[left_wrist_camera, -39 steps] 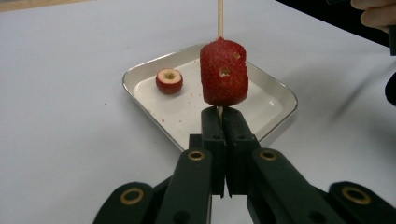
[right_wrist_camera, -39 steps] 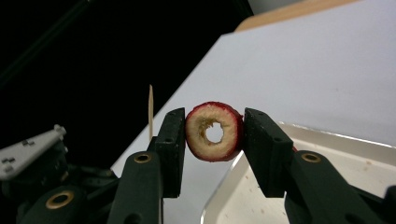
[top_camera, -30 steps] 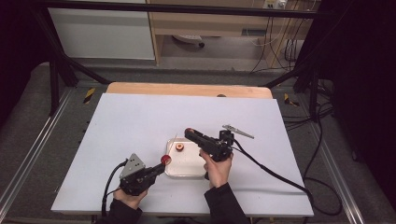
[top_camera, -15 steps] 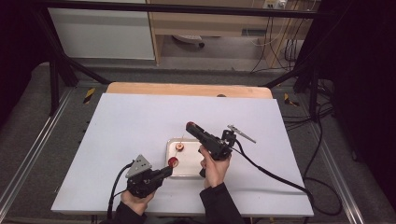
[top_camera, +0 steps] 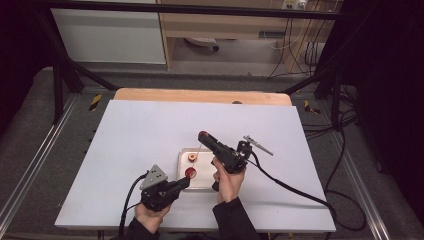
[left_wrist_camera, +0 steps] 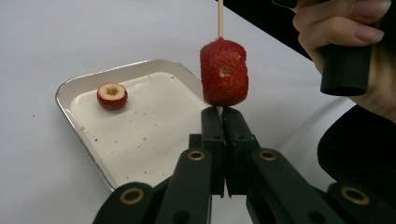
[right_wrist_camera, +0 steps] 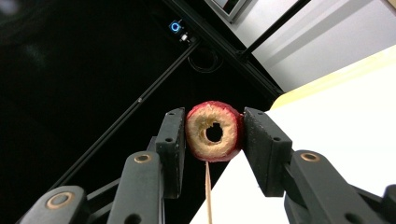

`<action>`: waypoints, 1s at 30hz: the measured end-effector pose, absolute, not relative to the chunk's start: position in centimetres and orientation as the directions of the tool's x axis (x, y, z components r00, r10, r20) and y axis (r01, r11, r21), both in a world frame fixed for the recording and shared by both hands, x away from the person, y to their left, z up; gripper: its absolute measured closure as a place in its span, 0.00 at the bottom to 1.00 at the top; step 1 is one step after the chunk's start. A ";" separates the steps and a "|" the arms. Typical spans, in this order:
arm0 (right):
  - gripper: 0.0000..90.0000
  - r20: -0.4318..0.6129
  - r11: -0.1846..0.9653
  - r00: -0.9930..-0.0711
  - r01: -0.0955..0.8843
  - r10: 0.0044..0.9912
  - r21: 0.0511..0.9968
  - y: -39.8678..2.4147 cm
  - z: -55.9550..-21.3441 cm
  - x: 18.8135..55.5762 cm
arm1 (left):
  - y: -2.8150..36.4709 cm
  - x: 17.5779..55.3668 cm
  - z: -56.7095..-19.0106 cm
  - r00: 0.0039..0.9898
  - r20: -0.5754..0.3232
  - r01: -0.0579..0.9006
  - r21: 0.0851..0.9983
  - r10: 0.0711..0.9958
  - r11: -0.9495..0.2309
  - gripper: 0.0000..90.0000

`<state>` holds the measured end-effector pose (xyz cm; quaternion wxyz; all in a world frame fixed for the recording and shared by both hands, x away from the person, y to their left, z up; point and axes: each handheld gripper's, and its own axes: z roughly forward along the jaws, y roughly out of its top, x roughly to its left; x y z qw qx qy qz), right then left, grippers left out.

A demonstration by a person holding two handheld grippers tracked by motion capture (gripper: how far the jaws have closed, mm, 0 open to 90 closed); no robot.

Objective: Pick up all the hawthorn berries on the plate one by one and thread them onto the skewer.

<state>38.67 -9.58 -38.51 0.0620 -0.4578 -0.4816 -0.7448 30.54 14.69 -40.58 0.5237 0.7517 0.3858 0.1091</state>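
A thin wooden skewer [left_wrist_camera: 220,18] stands upright with a red cored fruit piece [left_wrist_camera: 223,72] threaded on it. My left gripper [left_wrist_camera: 223,112] is shut on the skewer's lower end, just below that piece, at the near edge of the metal tray [left_wrist_camera: 79,88]. In the high view the left gripper [top_camera: 186,181] sits beside the tray [top_camera: 182,165]. My right gripper [right_wrist_camera: 214,126] is shut on a second cored red fruit [right_wrist_camera: 214,131], its hole facing the camera, above the skewer [right_wrist_camera: 207,196]. It hovers over the tray [top_camera: 203,135]. One fruit piece [left_wrist_camera: 112,95] lies in the tray.
The white tabletop [top_camera: 140,135] spreads around the tray, with a wooden strip [top_camera: 200,96] along its far edge. The right gripper's cable [top_camera: 295,187] trails over the table to the right. A person's hand [left_wrist_camera: 345,32] holds the right gripper close by.
My left gripper has shifted a little to the right, toward the tray, carrying the skewer and its fruit. The right gripper has kept its place and its hold.
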 end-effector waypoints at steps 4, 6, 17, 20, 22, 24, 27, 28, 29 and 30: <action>0.68 0.742 -0.535 -0.575 0.530 0.345 0.658 -9.5 -38.5 38.6 | 14.6 30.6 -40.6 0.676 -0.241 0.466 0.872 0.696 -0.150 0.98; 0.68 0.739 -0.534 -0.579 0.526 0.344 0.662 -9.5 -38.6 38.6 | 14.6 30.6 -40.6 0.672 -0.243 0.468 0.872 0.700 -0.147 0.98; 0.68 0.732 -0.542 -0.584 0.510 0.352 0.668 -9.1 -39.2 38.5 | 14.3 30.5 -40.6 0.642 -0.293 0.499 0.861 0.708 -0.097 0.98; 0.68 0.725 -0.543 -0.590 0.501 0.356 0.674 -9.0 -39.4 38.4 | 14.2 30.4 -40.5 0.635 -0.297 0.500 0.862 0.713 -0.085 0.98; 0.68 0.722 -0.544 -0.594 0.496 0.356 0.677 -8.9 -39.6 38.3 | 14.0 30.3 -40.5 0.629 -0.302 0.507 0.858 0.716 -0.084 0.98; 0.68 0.713 -0.542 -0.600 0.487 0.362 0.685 -8.8 -39.7 38.3 | 13.8 30.3 -40.5 0.624 -0.312 0.517 0.852 0.717 -0.080 0.98; 0.68 0.712 -0.541 -0.603 0.488 0.359 0.685 -8.7 -39.8 38.1 | 13.7 30.4 -40.7 0.620 -0.306 0.520 0.850 0.723 -0.087 0.98; 0.68 0.709 -0.540 -0.606 0.485 0.360 0.688 -8.7 -39.8 38.1 | 13.7 30.4 -40.7 0.619 -0.305 0.521 0.849 0.724 -0.088 0.98; 0.68 0.708 -0.537 -0.607 0.485 0.362 0.690 -8.7 -39.8 38.0 | 13.7 30.3 -40.7 0.619 -0.303 0.519 0.850 0.725 -0.088 0.98; 0.68 0.705 -0.536 -0.609 0.483 0.362 0.692 -8.7 -39.8 38.0 | 13.7 30.4 -40.7 0.618 -0.302 0.520 0.849 0.726 -0.090 0.98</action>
